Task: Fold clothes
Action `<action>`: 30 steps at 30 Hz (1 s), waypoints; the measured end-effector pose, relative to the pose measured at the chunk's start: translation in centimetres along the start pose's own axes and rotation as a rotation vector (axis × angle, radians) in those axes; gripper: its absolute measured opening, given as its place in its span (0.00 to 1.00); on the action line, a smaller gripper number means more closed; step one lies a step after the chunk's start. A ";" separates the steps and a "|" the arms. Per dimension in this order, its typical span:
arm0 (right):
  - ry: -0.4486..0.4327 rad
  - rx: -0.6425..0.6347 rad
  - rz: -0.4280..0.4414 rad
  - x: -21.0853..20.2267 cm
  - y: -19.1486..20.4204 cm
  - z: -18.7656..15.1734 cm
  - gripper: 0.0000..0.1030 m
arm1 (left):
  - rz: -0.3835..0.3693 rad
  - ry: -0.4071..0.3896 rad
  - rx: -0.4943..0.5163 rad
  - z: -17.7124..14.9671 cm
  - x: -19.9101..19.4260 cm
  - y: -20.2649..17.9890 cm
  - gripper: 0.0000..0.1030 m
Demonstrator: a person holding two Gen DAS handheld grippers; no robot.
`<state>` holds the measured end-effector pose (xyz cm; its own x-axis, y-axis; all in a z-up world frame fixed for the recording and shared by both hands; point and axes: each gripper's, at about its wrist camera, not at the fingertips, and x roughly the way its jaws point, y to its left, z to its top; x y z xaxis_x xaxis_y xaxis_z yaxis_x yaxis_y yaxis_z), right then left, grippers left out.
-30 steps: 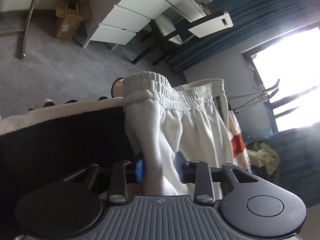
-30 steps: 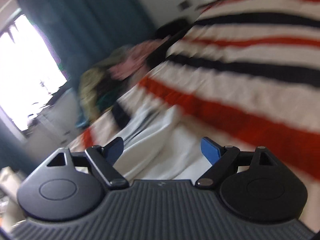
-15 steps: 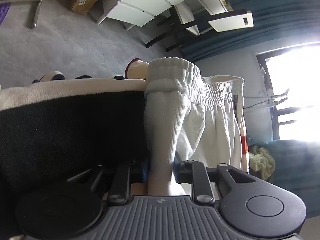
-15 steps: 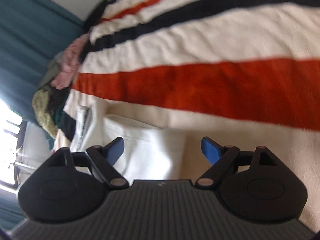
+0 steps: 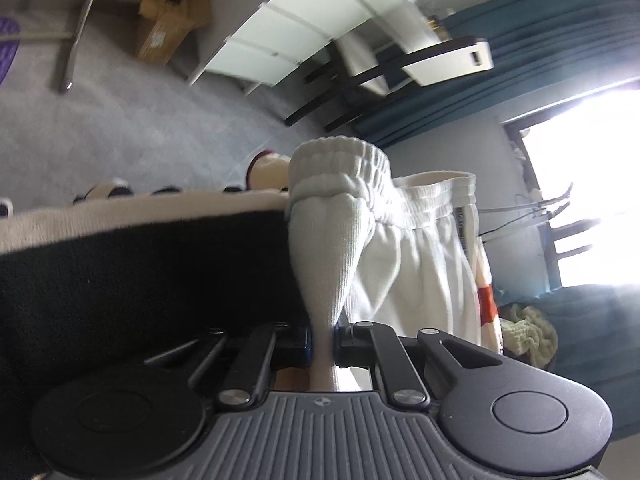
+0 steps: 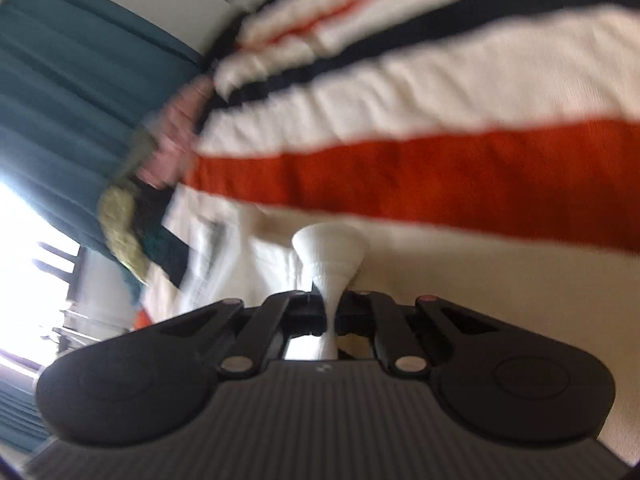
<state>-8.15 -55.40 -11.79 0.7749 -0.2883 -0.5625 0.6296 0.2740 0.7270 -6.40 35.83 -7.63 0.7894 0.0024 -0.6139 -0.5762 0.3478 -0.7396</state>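
White ribbed shorts (image 5: 404, 264) with an elastic waistband lie on a striped blanket. My left gripper (image 5: 322, 342) is shut on a bunched corner of the shorts near the waistband and the fabric rises in a cone from the jaws. My right gripper (image 6: 329, 316) is shut on another pinch of the white shorts (image 6: 328, 256), which fans out above the jaws. The right wrist view is blurred by motion.
The blanket (image 6: 420, 168) has cream, red and black stripes; its black band (image 5: 140, 280) fills the left wrist view's left. A pile of other clothes (image 6: 132, 192) lies at the blanket's far end by teal curtains (image 6: 80, 80). Grey carpet, white drawers (image 5: 280, 48) and a chair lie beyond the bed edge.
My right gripper was open over the blanket and has now closed on the shorts. My left gripper has kept its grip on the waistband corner and tightened.
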 end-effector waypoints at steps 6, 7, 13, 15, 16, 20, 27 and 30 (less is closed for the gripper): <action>-0.047 0.039 0.076 -2.9 -0.4 0.6 0.05 | -0.108 -0.007 0.011 -0.5 -3.2 0.0 0.09; -0.050 0.045 0.078 -3.1 -0.3 0.9 0.05 | -0.115 0.002 -0.002 -0.4 -3.4 0.1 0.09; -0.073 -0.004 0.105 -2.6 3.1 2.7 0.05 | -0.201 0.020 -0.015 1.5 -3.5 -2.2 0.09; -0.086 -0.031 0.109 -1.3 5.6 3.6 0.05 | -0.247 0.013 0.003 2.1 -3.0 -4.3 0.09; -0.088 -0.044 0.108 -0.3 7.1 4.0 0.05 | -0.258 0.007 0.015 2.4 -2.4 -5.7 0.09; -0.092 -0.102 0.078 5.9 14.0 5.3 0.05 | -0.269 -0.008 0.073 3.4 2.4 -12.2 0.09; -0.101 -0.261 -0.080 21.8 22.6 2.0 0.05 | -0.157 -0.035 0.200 4.1 16.4 -22.8 0.09; -0.084 -0.322 -0.172 28.1 23.1 0.1 0.06 | -0.074 -0.018 0.235 3.7 23.2 -25.4 0.09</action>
<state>28.15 -57.27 -10.78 0.6573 -0.4258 -0.6218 0.7458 0.4857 0.4559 27.34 30.46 -2.05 0.8325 -0.0155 -0.5538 -0.4532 0.5559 -0.6969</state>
